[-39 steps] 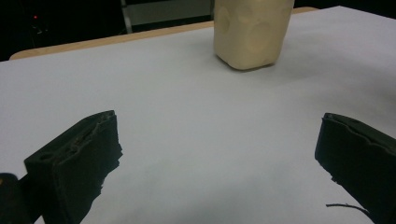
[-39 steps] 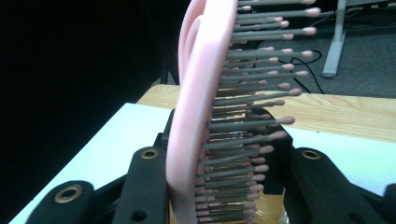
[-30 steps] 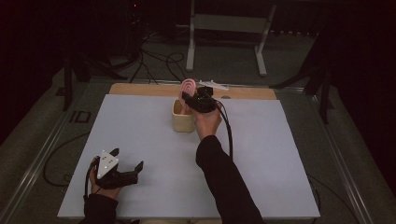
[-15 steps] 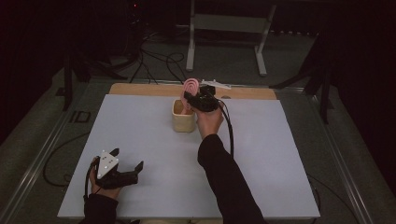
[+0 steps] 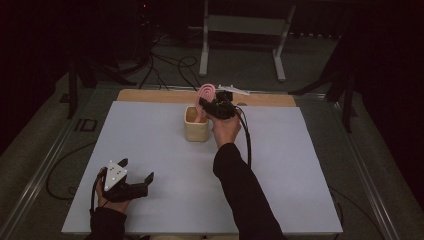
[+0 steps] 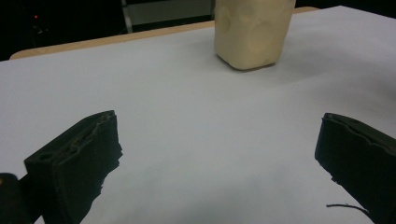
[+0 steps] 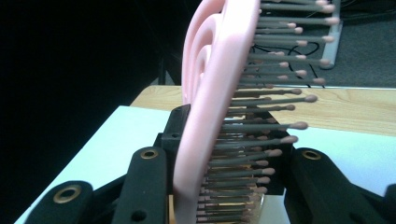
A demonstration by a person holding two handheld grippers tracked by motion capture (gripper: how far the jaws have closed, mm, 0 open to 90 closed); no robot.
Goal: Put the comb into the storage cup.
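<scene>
Pink hairbrush (image 7: 219, 93) clamped in my right gripper (image 5: 212, 106), over the cream cup (image 5: 196, 124) at the table's far side.

My right jaws pinch the brush between its back and its bristles; the lower end dips into the cup, and I cannot tell how deep. It is pale pink with grey, pink-tipped pins. My left gripper (image 5: 131, 181) rests near the table's (image 5: 300, 165) front edge, well apart, jaws spread with nothing between.

We can read no text, label, brand, number or sign on anything here
</scene>
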